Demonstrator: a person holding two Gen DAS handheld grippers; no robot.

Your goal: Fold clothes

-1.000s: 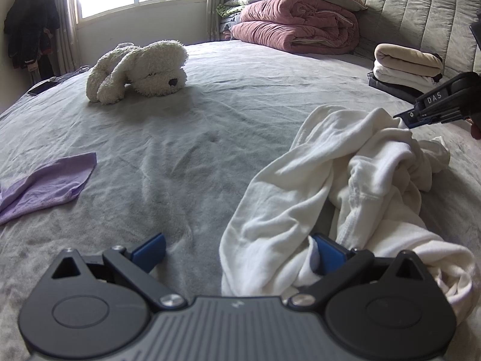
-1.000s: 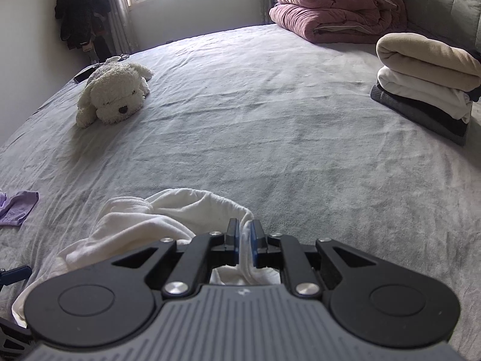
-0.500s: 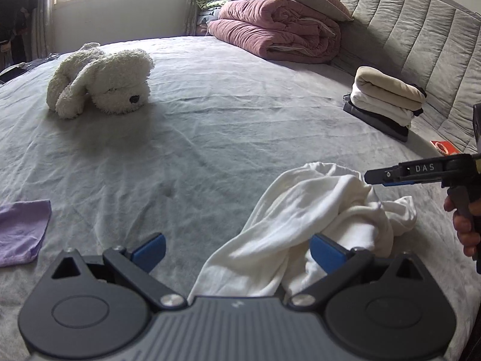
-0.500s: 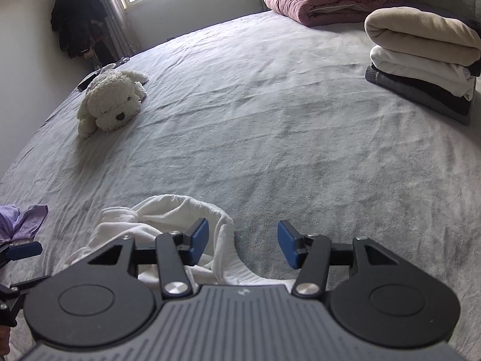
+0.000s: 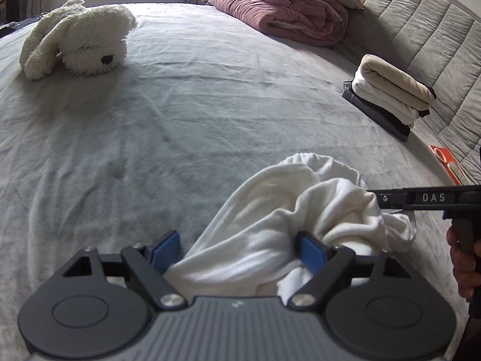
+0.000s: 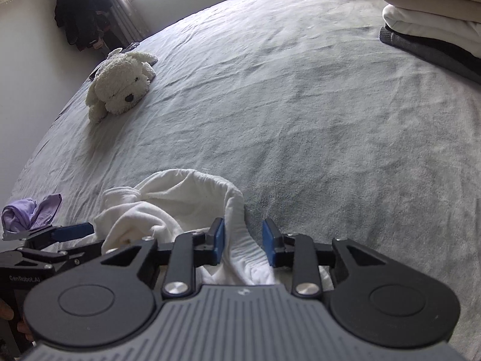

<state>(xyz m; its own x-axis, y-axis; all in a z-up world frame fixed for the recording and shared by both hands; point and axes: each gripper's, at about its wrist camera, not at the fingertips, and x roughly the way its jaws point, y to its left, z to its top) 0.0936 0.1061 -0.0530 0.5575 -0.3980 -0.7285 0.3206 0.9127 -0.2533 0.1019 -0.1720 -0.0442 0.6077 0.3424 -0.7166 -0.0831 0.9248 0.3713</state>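
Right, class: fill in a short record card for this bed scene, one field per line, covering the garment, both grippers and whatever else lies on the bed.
garment: white garment, crumpled on the grey bed
left gripper: closing, cloth between its jaws, pads not yet pressing
right gripper: closing, a fold of the garment between its jaws
folded stack: beige on top, by the headboard
plush dog: far left on the bed
purple cloth: left edge of the bed
pink quilt: folded, far end

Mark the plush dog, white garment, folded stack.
plush dog [image 5: 90,45], left wrist view, on its head
white garment [image 6: 180,192], right wrist view, upper fold
folded stack [image 5: 390,96], left wrist view, white middle layer
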